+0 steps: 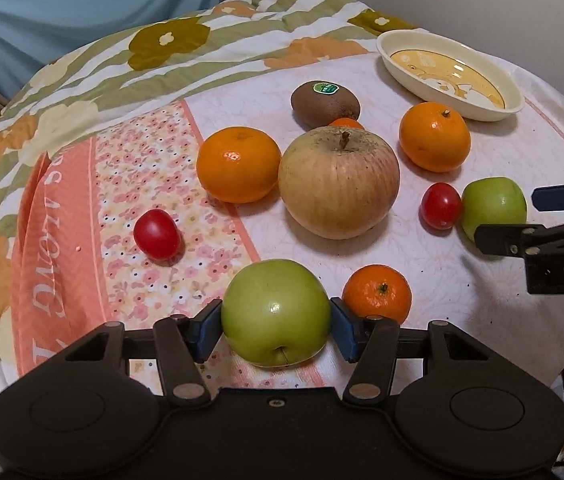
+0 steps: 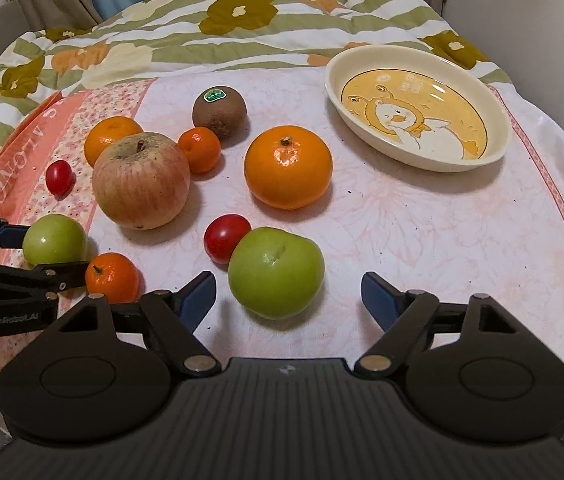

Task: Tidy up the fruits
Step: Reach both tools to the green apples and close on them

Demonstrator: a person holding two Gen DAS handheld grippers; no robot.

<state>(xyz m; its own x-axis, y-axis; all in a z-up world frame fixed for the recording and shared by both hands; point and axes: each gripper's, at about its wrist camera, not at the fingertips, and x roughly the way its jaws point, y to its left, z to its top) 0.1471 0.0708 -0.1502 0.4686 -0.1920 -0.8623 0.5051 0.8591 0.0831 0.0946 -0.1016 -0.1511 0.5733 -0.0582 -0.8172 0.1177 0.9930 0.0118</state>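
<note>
1. The left gripper (image 1: 276, 322) points steeply down over a small green apple (image 1: 276, 312) on the cloth-covered table (image 1: 462, 280). Its blue pads (image 1: 208, 328) sit against both flanks of the fruit, so it is clamped on that apple, which rests near the table's front edge.
2. Just right of that apple lies a small tangerine (image 1: 378, 294), touching neither pad as far as I can tell.
3. The right gripper (image 2: 288, 300) has its jaws spread wide. A second green apple (image 2: 276, 272) sits between and slightly ahead of the fingertips, with clear gaps on both sides, so nothing is gripped.
4. A red cherry tomato (image 2: 226, 242) touches that apple's upper left side.
5. A large orange (image 2: 288, 166) stands farther back, and a cream oval dish (image 2: 500, 152) with a cartoon duck print lies at the far right, holding no fruit.
6. A big reddish-yellow apple (image 2: 142, 180) sits left of centre, with another orange (image 2: 108, 136) behind it and a smaller tangerine (image 2: 200, 150) at its right.
7. A kiwi (image 2: 220, 114) with a green sticker lies behind the tangerine.
8. Another cherry tomato (image 2: 58, 177) rests alone on the floral strip at the left.
</note>
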